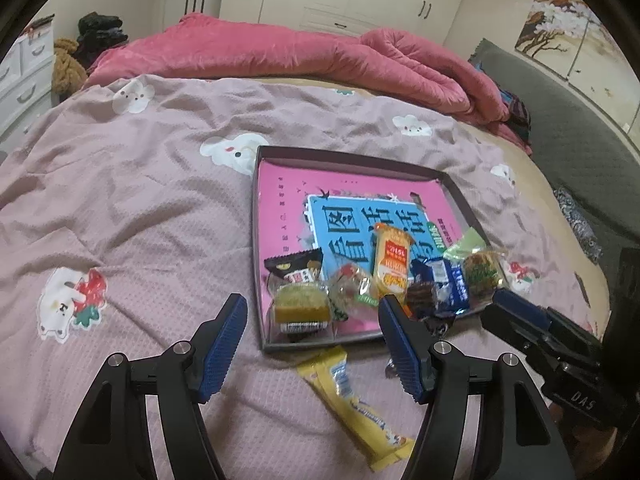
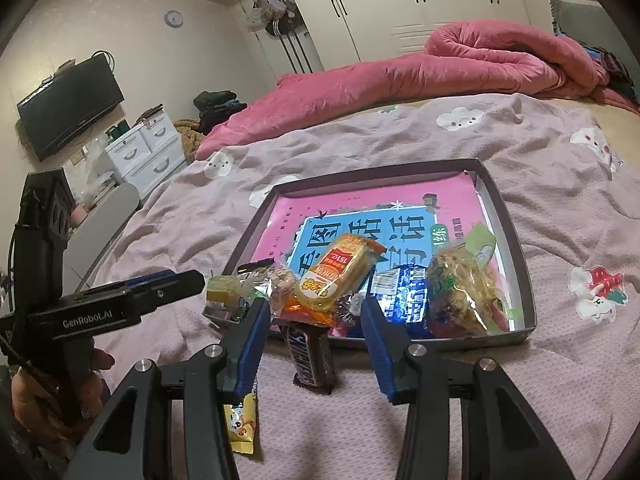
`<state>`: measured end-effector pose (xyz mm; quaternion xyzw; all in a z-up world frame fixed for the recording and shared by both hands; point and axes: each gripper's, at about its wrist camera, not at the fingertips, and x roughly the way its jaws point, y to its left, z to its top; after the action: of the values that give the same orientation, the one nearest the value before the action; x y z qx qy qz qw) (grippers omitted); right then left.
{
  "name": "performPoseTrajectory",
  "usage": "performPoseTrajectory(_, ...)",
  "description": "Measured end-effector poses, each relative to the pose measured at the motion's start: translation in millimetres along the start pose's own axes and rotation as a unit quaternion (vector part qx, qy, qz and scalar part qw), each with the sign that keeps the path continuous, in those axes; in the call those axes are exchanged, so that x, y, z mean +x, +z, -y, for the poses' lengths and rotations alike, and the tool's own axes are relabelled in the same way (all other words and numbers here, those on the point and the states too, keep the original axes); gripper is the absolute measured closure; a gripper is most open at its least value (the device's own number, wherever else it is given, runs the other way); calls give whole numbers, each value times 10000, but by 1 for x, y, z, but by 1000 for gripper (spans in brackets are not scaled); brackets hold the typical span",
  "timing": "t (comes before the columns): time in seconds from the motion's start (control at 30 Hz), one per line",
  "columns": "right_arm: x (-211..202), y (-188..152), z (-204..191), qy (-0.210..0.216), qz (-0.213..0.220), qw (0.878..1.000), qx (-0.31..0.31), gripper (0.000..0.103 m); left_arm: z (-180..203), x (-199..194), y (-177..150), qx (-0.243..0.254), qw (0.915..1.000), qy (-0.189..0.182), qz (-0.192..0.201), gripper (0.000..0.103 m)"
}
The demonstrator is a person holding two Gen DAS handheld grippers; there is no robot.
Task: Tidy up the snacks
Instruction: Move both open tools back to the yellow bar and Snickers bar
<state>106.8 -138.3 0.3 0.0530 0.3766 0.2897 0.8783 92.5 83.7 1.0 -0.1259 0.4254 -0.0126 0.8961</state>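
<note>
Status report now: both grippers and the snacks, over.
Left gripper open, empty. Right gripper open, over chocolate bar. Yellow packet also outside tray. Nothing blocking.

Snacks crowd the near end of the tray (image 1: pixel 464 192); yellow bar (image 1: pixel 352 396) and Snickers (image 2: pixel 310 354) lie just outside it.

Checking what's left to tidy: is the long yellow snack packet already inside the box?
No, the yellow snack packet lies on the bedspread outside the box.

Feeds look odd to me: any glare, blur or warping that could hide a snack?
Left wrist view: strong fisheye bending, dark corners, tray sharp. Right wrist view: same warping, glare on the blue wrapper washes out its print; chocolate bar between the right gripper readable, dim.
</note>
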Motion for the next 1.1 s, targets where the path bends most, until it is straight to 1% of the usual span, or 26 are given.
performPoseTrajectory(0.27,0,-9,-8,10,-116,9998,-142,56,5,-4,-12,165,9997,97,-126,33)
performPoseTrajectory(0.53,-2,-17,-9,7,-186,9997,-176,53,13,-1,-27,349,9986,116,-379,33)
performPoseTrajectory(0.7,0,-21,-8,32,-299,9995,-125,53,14,5,-40,205,9979,73,-618,33)
performPoseTrajectory(0.83,5,-24,-7,83,-407,9991,-70,53,19,16,-54,145,9958,-38,-905,33)
performPoseTrajectory(1.1,26,-28,-5,130,-666,9977,69,53,25,36,-72,-81,9914,-213,-1292,33)
